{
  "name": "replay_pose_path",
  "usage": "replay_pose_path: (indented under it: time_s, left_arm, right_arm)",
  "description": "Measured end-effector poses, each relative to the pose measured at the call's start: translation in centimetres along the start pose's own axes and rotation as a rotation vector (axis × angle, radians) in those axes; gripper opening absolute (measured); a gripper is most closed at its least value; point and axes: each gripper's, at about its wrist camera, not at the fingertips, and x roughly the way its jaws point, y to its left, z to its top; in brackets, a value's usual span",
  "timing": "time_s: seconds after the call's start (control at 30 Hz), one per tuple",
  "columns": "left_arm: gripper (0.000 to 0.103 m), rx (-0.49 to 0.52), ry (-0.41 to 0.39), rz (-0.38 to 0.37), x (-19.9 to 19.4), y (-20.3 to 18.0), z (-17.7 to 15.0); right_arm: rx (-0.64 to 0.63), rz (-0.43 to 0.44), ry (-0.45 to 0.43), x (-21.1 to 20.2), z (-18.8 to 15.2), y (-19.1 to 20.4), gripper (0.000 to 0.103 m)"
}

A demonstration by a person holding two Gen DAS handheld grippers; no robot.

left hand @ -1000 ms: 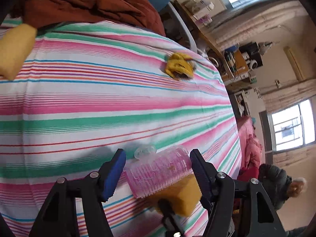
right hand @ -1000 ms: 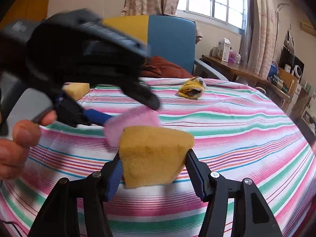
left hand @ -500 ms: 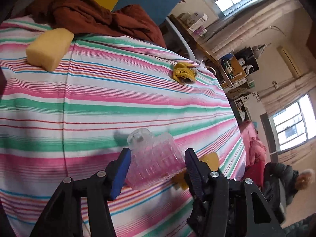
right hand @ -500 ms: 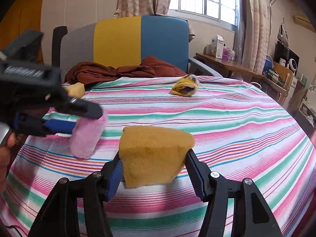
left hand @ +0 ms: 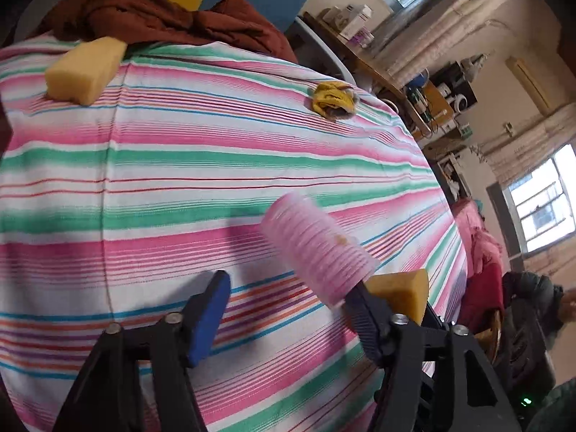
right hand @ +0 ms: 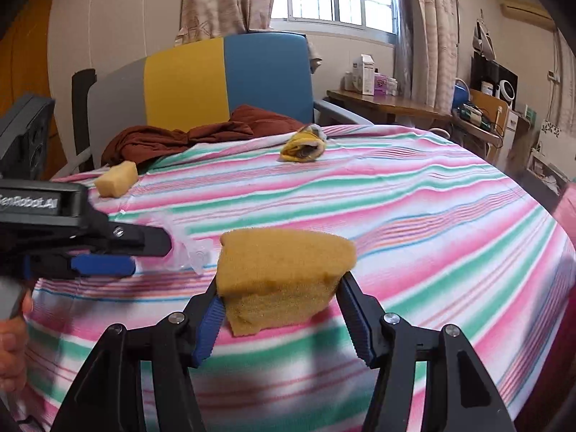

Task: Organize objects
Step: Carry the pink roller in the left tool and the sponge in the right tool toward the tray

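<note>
A pink ribbed plastic container (left hand: 316, 248) is blurred just ahead of my left gripper's (left hand: 286, 318) right fingertip, over the striped tablecloth (left hand: 180, 165). Nothing sits between the pads, and the jaws are closing. From the right wrist view the left gripper (right hand: 144, 252) reaches in at the left, with the container (right hand: 187, 252) a pale smear off its tips. My right gripper (right hand: 280, 316) is shut on a yellow sponge (right hand: 284, 280), held above the table; the left wrist view shows its corner (left hand: 399, 295). A second sponge (left hand: 82, 75) (right hand: 117, 180) lies at the table's far left.
A crumpled yellow cloth (right hand: 302, 145) (left hand: 333, 102) lies at the far side of the table. A brown garment (right hand: 187, 136) is heaped on the yellow-and-blue chair (right hand: 223, 79) behind it. A seated person (left hand: 532, 306) is beyond the table's right edge.
The pink container has left the left jaws, which gripped it half a second ago, and now sits ahead of the right fingertip. The left gripper has drawn away to the left. The right grip is unchanged.
</note>
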Motion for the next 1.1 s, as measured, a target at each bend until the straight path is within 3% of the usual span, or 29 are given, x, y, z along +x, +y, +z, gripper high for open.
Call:
replay_pose_path:
  time_s: [0.2,0.27,0.37,0.53,0.63,0.87,0.97,1.03,1.1]
  left_arm:
    - [0.028,0.058,-0.005,0.040,0.6,-0.1,-0.2]
    - [0.027,0.055,-0.012,0.033,0.4,0.1,-0.2]
    - [0.049,0.078,-0.043,0.063,-0.2,-0.2,-0.4]
    - [0.091,0.047,-0.122,-0.050,-2.4,-1.1,-0.6]
    - [0.096,0.078,-0.162,-0.068,-2.8,-2.8,-0.3]
    - [0.096,0.196,-0.102,-0.014,0.9,-7.5,0.9]
    - [0.090,0.210,-0.063,0.058,2.9,-7.7,1.6]
    - [0.066,0.219,-0.033,0.086,3.9,-7.3,1.6]
    - [0.053,0.223,-0.011,0.097,4.6,-6.7,1.2]
  right_arm:
    - [0.010,-0.032,0.025,-0.6,0.2,0.1,0.059]
    - [0.022,-0.036,0.032,-0.8,0.2,-0.1,0.059]
    - [0.029,-0.040,0.042,-1.2,0.1,-0.5,0.059]
    - [0.048,-0.066,0.057,-1.9,-0.2,-1.9,0.059]
    - [0.082,-0.074,0.066,-2.2,-0.2,-3.0,0.059]
    - [0.115,-0.062,0.079,-2.7,-0.4,-3.9,0.059]
    - [0.122,-0.059,0.084,-3.0,-0.6,-4.1,0.059]
    - [0.134,-0.059,0.087,-3.2,-0.7,-4.3,0.059]
    - [0.150,-0.051,0.088,-3.3,-0.7,-4.6,0.059]
